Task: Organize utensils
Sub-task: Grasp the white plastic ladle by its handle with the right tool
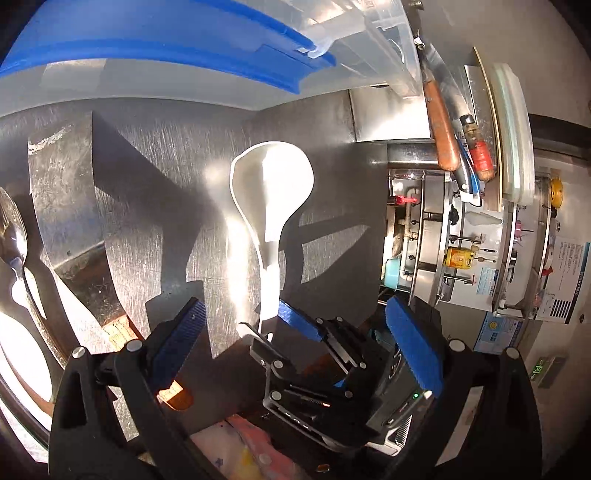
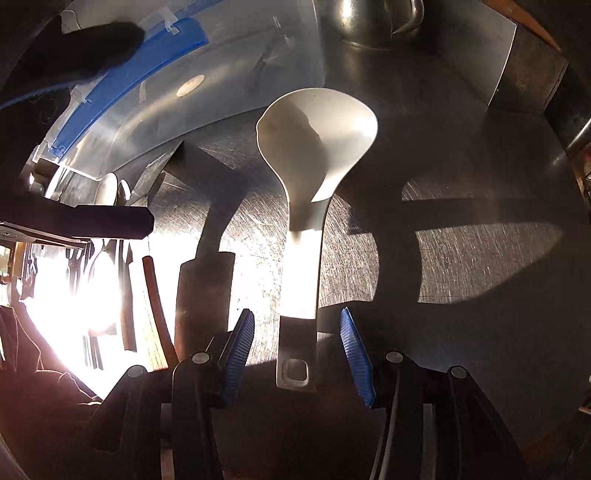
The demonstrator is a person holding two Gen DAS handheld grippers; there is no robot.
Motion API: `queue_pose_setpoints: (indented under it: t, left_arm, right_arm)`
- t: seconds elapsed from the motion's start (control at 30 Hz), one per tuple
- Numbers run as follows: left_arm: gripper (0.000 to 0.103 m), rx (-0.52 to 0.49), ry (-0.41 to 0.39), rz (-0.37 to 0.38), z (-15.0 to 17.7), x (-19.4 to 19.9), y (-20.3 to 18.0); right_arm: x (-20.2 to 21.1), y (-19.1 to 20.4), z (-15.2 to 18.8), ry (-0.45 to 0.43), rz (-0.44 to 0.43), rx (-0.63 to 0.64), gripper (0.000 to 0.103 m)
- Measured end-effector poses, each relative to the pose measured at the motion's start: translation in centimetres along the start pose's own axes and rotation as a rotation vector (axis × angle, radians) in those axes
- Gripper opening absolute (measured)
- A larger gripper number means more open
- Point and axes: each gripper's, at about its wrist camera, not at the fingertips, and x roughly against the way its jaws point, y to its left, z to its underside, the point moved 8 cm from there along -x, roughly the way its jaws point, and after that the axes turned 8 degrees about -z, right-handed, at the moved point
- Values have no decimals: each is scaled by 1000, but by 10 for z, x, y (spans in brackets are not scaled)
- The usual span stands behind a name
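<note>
Right gripper [image 2: 297, 354] jaws stand wide, the white ladle [image 2: 314, 147] handle lying untouched between them on the steel counter [image 2: 461, 258].

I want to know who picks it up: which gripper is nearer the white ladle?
Right. The right gripper straddles the white ladle's handle end, jaws open. The left gripper hangs farther back, behind the right one.

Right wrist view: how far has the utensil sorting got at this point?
Done: nothing visibly stored. In hand: the right gripper is open, its fingers either side of the white ladle's handle, not closed; the ladle lies on the steel counter. The left gripper is open and empty. Left: the cleaver and metal spoon remain on the counter by the blue-lidded bin.
</note>
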Motion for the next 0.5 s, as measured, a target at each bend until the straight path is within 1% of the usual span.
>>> queue_pose_setpoints:
  t: [0.03, 0.13, 0.17, 0.23, 0.33, 0.43, 0.47, 0.5]
  left_arm:
    - [94, 7, -2, -10, -2, -3, 1]
    - [94, 47, 27, 9, -12, -20, 3]
    - [94, 59, 41, 18, -14, -27, 2]
    - [94, 79, 75, 20, -13, -42, 4]
    - [94, 107, 150, 30, -10, -67, 2]
    - [94, 116, 205, 30, -5, -87, -3]
    - [94, 110, 205, 42, -5, -89, -7]
    - [94, 102, 207, 36, -4, -91, -10]
  right_arm:
    - [-2, -1, 3, 0, -4, 0, 44]
    - [0, -7, 14, -9, -7, -18, 31]
    - [2, -8, 16, -8, -3, -23, 23]
    - [3, -13, 22, -9, -3, -23, 22]
    - [9, -17, 30, -1, -3, -33, 22]
    - [16, -17, 40, 3, -97, -77, 22]
    - [21, -16, 42, 1, -130, -89, 22]
    - [25, -16, 45, 0, -165, -101, 22]
